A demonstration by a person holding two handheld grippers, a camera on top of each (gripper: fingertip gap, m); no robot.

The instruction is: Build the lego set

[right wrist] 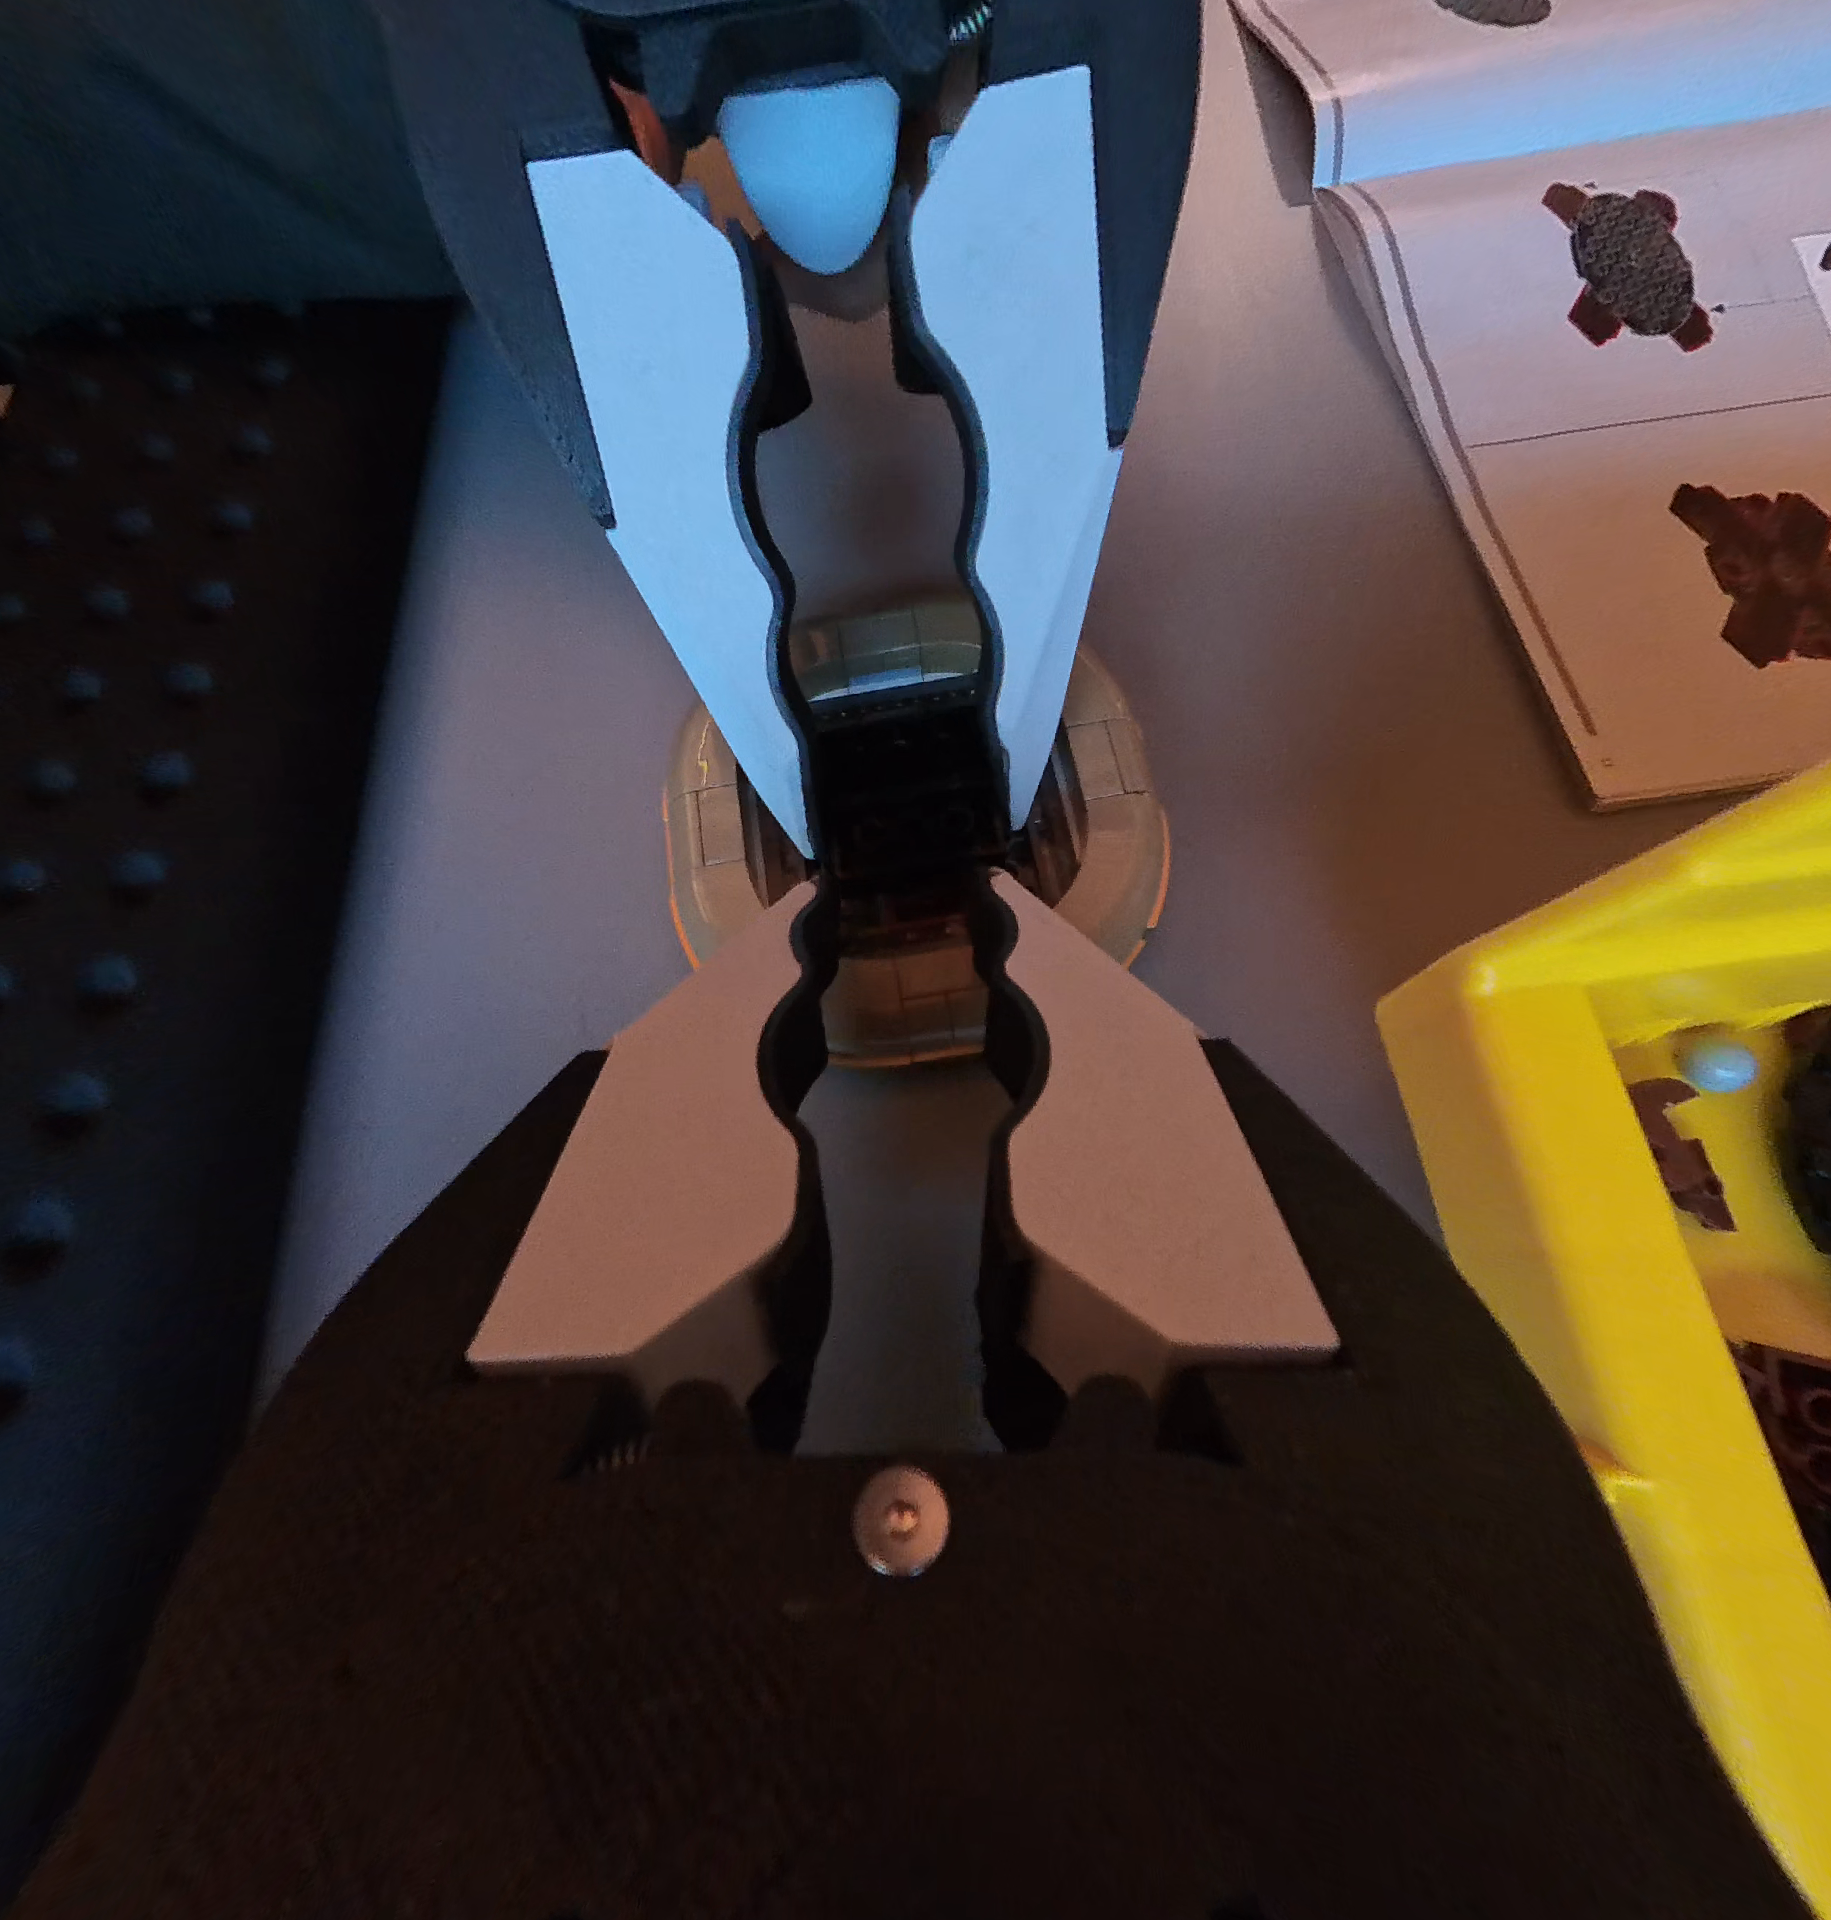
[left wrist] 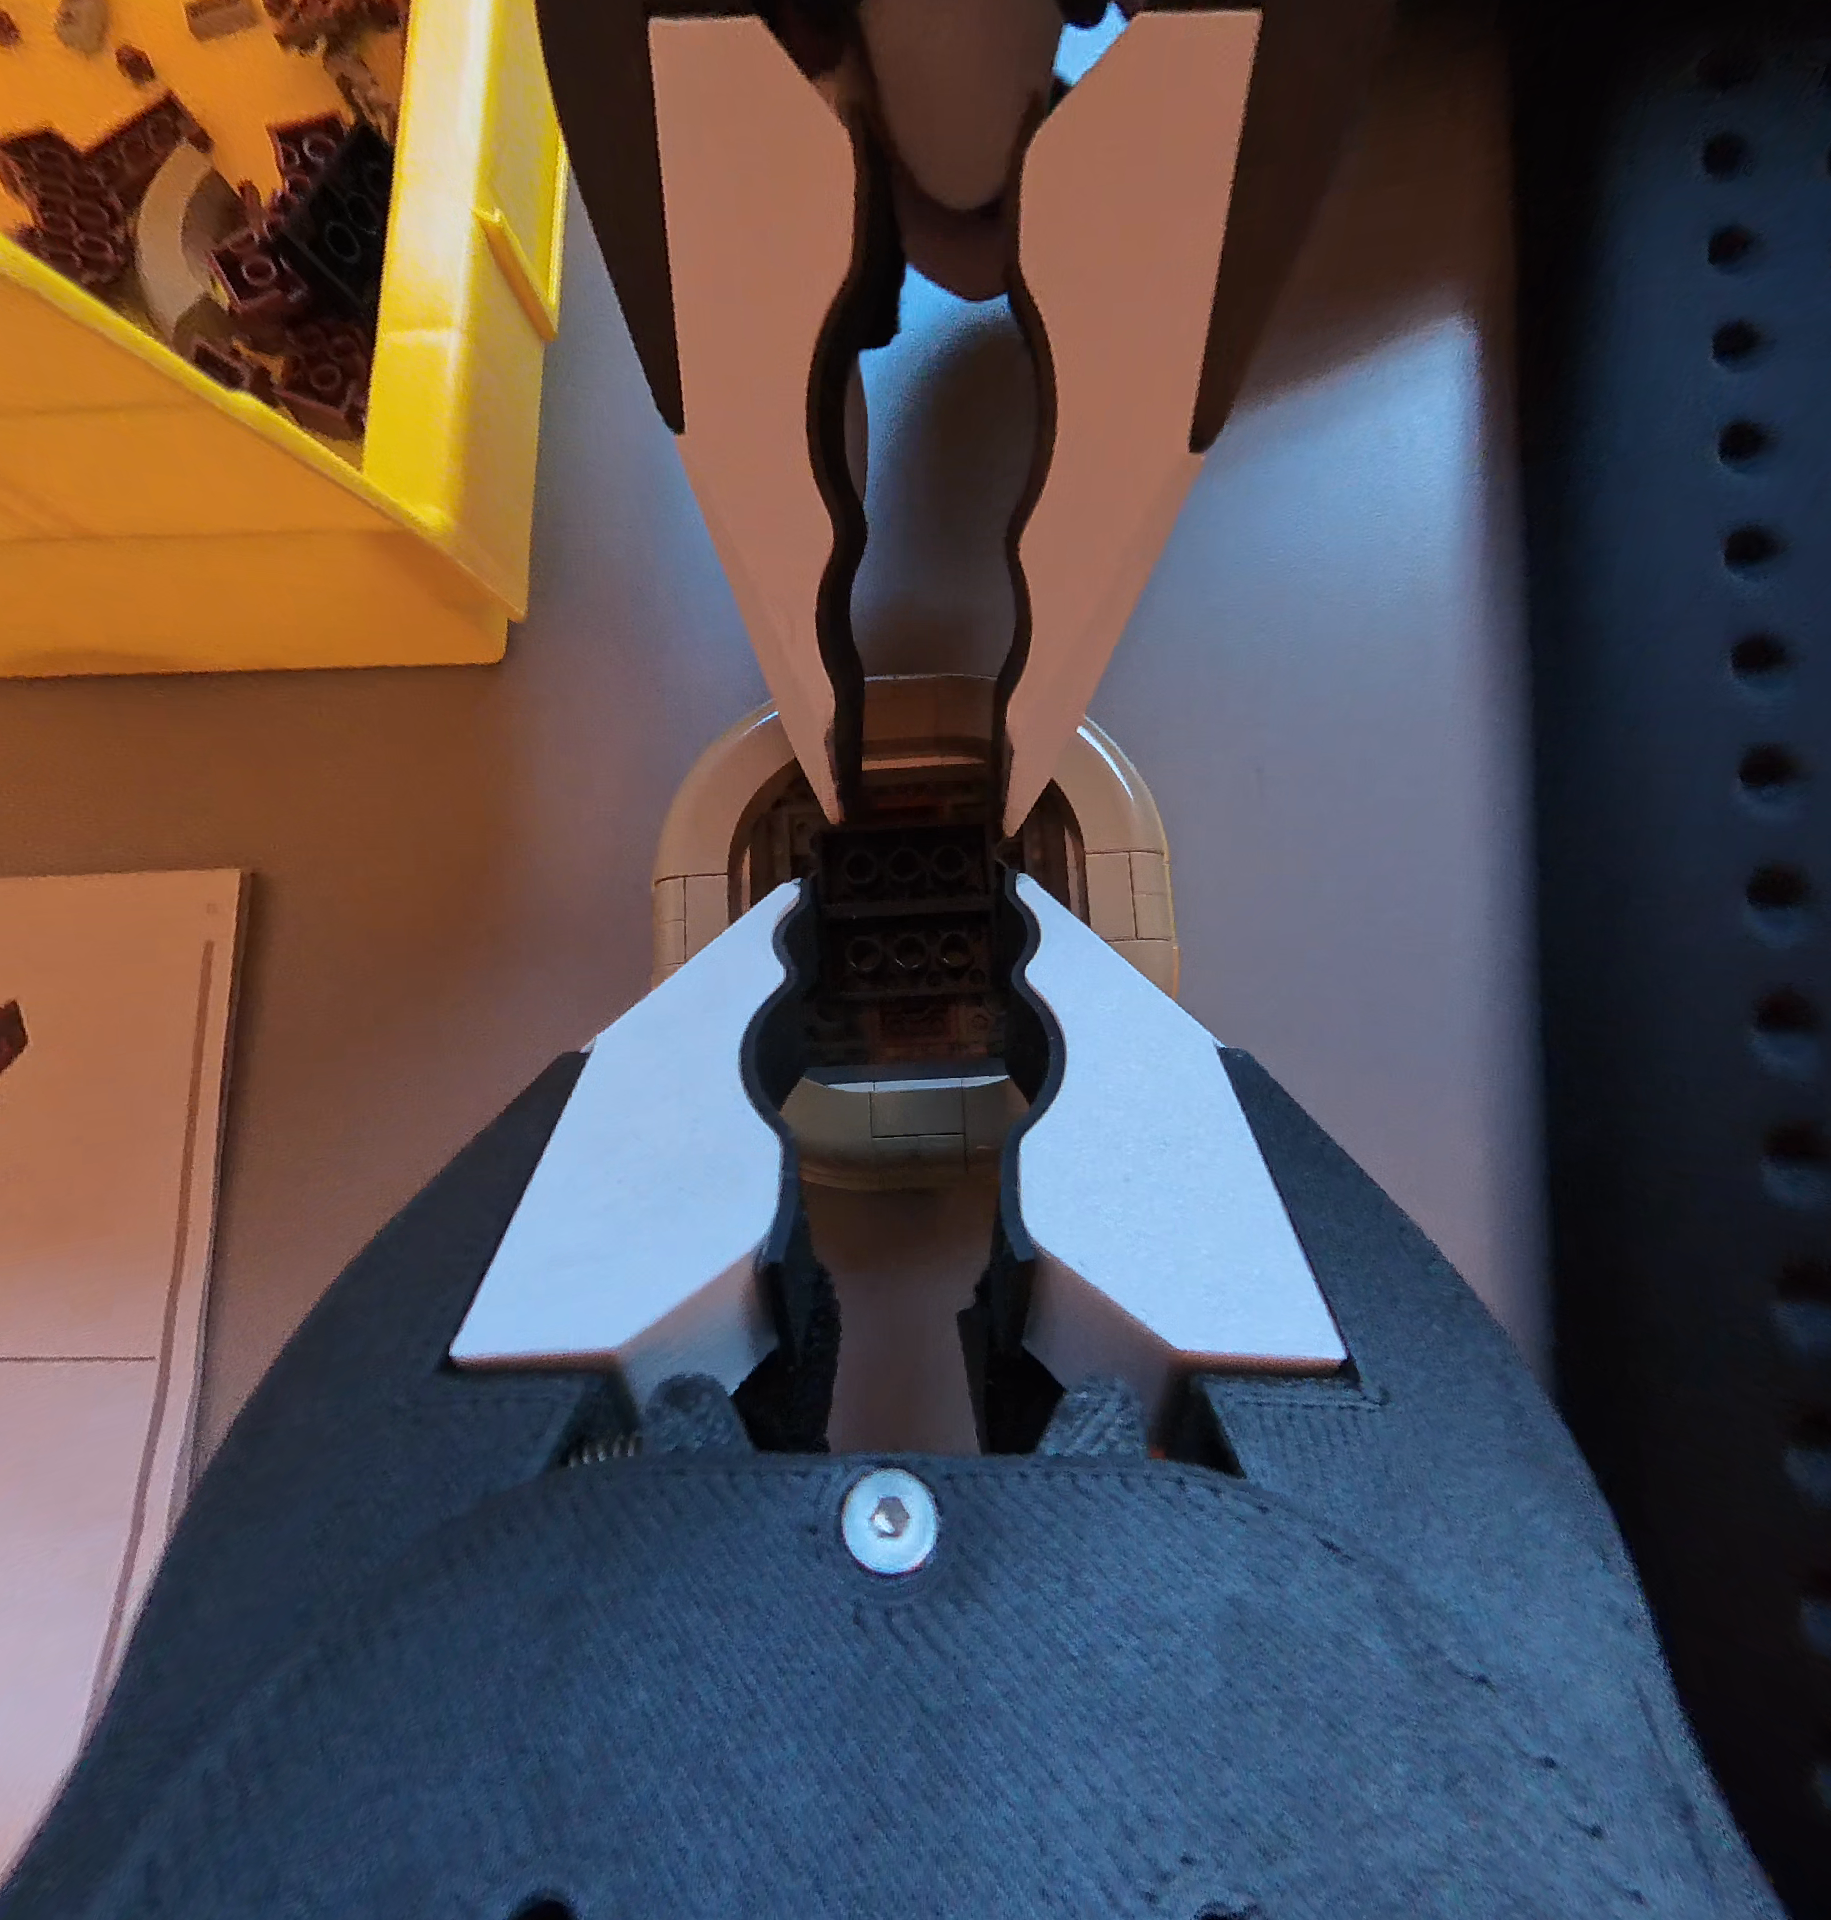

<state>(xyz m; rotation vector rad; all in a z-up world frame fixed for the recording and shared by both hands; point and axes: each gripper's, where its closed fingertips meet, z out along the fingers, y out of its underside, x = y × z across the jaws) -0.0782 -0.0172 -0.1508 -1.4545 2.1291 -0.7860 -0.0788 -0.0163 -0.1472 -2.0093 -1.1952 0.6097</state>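
The two grippers meet tip to tip over a small tan model that stands on the grey counter, in the centre of both views.

In the left wrist view, the left gripper reaches up from the bottom of the frame. Its jaws are narrowed onto a stack of black bricks that sits inside the tan model's curved wall, one pad against each side of the stack. The right gripper comes down from the top of the frame, and its tips close on the far end of the same stack. A yellow bin with dark red and black pieces fills the upper left. A booklet lies open at the left edge. A dark studded mat runs down the right side.

In the right wrist view, the right gripper rises from the bottom, narrowed with its tips at the near end of the black bricks. The left gripper descends from the top, its white fingers flanking the stack. The tan model shows beside and behind the tips, resting on the counter. The booklet lies at the upper right, the bin at the right edge, the mat on the left.
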